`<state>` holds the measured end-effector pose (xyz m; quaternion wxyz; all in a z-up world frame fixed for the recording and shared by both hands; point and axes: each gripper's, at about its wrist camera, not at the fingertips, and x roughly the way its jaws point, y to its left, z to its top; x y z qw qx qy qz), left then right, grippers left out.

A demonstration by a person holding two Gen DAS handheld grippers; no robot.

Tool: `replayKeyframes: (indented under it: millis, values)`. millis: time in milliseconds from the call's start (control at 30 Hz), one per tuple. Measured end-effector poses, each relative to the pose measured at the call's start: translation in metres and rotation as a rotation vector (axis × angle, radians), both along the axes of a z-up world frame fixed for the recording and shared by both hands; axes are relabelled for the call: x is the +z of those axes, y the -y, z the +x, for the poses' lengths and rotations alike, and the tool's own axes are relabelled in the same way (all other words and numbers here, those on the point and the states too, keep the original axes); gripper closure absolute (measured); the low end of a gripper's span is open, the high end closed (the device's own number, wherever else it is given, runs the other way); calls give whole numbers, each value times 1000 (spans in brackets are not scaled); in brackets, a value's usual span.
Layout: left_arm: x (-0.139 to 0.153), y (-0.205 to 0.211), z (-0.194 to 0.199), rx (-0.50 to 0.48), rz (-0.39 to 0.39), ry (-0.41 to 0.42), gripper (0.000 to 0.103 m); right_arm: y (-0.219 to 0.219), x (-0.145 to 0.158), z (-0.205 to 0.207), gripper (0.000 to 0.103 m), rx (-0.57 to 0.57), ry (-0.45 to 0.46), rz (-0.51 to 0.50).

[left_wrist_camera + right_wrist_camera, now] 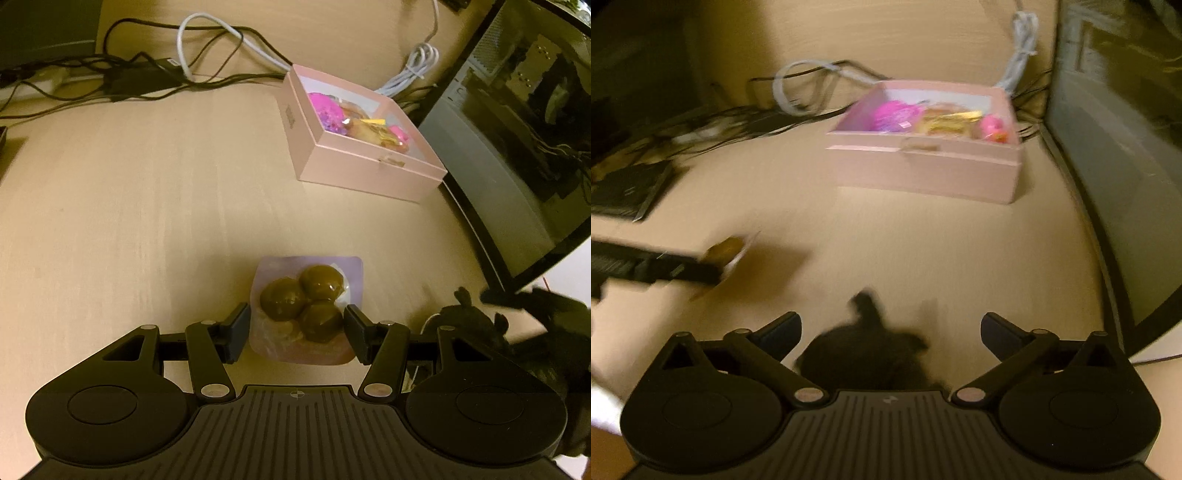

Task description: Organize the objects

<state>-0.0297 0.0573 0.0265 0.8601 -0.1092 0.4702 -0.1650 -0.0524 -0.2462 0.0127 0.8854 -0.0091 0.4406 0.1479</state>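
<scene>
**Left gripper clamps the snack packet, right one spread over a dark object**

The left gripper (pixel 295 328) has its two fingers pressed against the sides of a clear snack packet (pixel 306 310) with three brown balls inside, down at the near centre of the wooden table (pixel 147 221). Far and to the right sits the open pink box (pixel 354 147), loaded with pink and yellow wrapped items, right beside the dark monitor (pixel 517 147). Behind it, a tangle of black and white cables (pixel 207 62) runs along the far edge.

Over to the right wrist view, all blurred: the right gripper (pixel 891 332) stands wide, gripping nothing, with a dark fuzzy object (pixel 864 354) lying between its fingers on the table. What it is, I cannot tell. The left gripper and its packet show at the left.
</scene>
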Motion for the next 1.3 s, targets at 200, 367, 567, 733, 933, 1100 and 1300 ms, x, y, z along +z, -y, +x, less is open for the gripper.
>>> replayKeyframes:
  millis: [200,367,567,733,933,1100,1300]
  values:
    - [-2,-2,4,6,-8,-4,43,2,-18,-17,16,61,-57,-73]
    - [-11,9,13,-25,-2,-33,43,-12,-19,-7,35,66,-16,-100]
    - [6,18,31,-53,-67,20,43,-14,5,-4,37,64,49,-110]
    - [63,31,79,-82,-108,182,43,13,51,6,37,-39,170,-27]
    - [114,77,144,-134,-74,364,43,32,74,15,37,-97,271,-7]
    - [89,113,182,-117,-95,358,42,38,64,16,37,-122,258,-18]
    - [20,138,202,-114,-24,246,38,46,51,13,37,-133,209,-32]
